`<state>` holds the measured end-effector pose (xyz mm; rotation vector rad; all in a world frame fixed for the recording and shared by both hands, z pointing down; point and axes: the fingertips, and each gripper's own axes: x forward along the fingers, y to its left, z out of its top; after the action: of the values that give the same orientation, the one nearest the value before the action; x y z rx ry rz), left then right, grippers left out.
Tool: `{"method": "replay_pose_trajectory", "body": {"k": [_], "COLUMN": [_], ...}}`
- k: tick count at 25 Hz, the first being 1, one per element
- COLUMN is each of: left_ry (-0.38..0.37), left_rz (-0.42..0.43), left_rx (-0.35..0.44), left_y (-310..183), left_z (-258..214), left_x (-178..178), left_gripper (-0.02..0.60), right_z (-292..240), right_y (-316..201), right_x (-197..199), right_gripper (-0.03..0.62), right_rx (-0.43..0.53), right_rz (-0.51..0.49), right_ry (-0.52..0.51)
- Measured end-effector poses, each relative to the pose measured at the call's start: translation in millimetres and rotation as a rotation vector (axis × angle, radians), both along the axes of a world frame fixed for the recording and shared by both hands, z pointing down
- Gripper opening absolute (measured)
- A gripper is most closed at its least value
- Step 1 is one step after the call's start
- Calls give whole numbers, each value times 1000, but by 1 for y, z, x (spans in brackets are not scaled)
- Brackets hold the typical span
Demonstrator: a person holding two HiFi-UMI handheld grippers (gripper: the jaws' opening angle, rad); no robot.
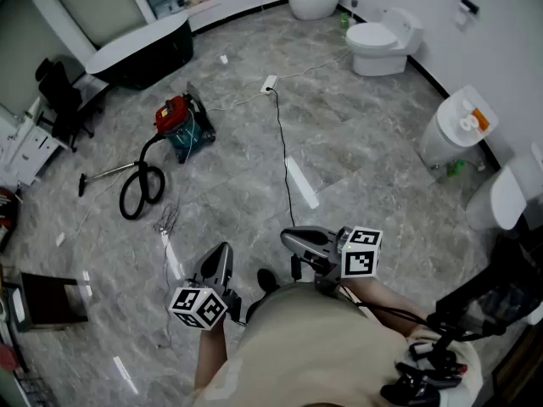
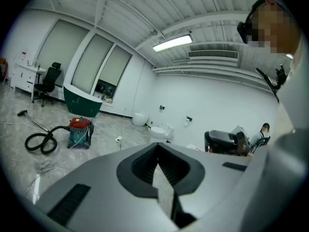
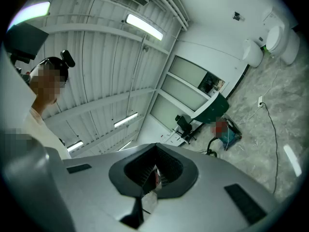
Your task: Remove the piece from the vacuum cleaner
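Note:
The vacuum cleaner [image 1: 179, 123], a red-topped drum on a teal base, stands on the grey marble floor far ahead at the left. Its black hose [image 1: 140, 190] lies coiled beside it and its metal wand [image 1: 107, 174] stretches leftward. The same vacuum cleaner [image 2: 79, 131] and hose [image 2: 40, 142] show small in the left gripper view, and the vacuum cleaner [image 3: 225, 131] is distant in the right gripper view. My left gripper [image 1: 222, 253] and right gripper [image 1: 290, 238] are held close to my body, well short of the machine. Both are shut with nothing between the jaws.
A power strip [image 1: 270, 83] with a black cable [image 1: 283, 155] lies on the floor between me and two toilets [image 1: 381, 44] at the back. A dark bathtub [image 1: 142, 51] and an office chair [image 1: 59, 91] stand at the back left. Black equipment [image 1: 479, 308] crowds my right.

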<state>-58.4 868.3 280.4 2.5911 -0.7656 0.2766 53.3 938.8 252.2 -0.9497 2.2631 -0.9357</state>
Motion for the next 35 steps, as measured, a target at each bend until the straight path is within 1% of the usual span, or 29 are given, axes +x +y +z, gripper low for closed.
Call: {"method": "replay_pose_trajectory", "body": {"k": [2,4,7,9,13,15,20,24,28,32,35], "left_ry": [44,51,0,-16,0,5,10,-26,13,-28,-27], "left_rz": [-40,-59,-25,4,27,38,71,34,4,-23,-27], "left_rx": [-41,-44,0,16,7,-3,-14,-43,-82,-100,-100], "left_y": [3,3,-2,-8,-18,-29,-58,-74,-83,-91,-98], "left_z": [6,9,11,12,10,9,19,27,7,40,38], "left_x": [7,11,12,12,33,34,1,-18,-44,-66,-82], "left_gripper": [3,3,3,3,3,3,3,3,3,3,3], "right_z": [5,8,11,12,9,6,13,16,-6,15,12], "right_y": [1,-3,-11,-14,-16,-24,-53,-65,-74,-90,-108], "right_x": [11,16,14,10,30,32,-1,-11,-30,-49,-70], "right_gripper": [3,3,3,3,3,3,3,3,5,5,5], "right_rx": [-14,-30,-57,-68,-71,-83,-102,-121,-138,-151,-142], "right_rz": [-14,-23,-9,6,35,51,84,83,43,9,-30], "right_ry": [39,64,63,62,76,81,91,83,86,67,68]}}
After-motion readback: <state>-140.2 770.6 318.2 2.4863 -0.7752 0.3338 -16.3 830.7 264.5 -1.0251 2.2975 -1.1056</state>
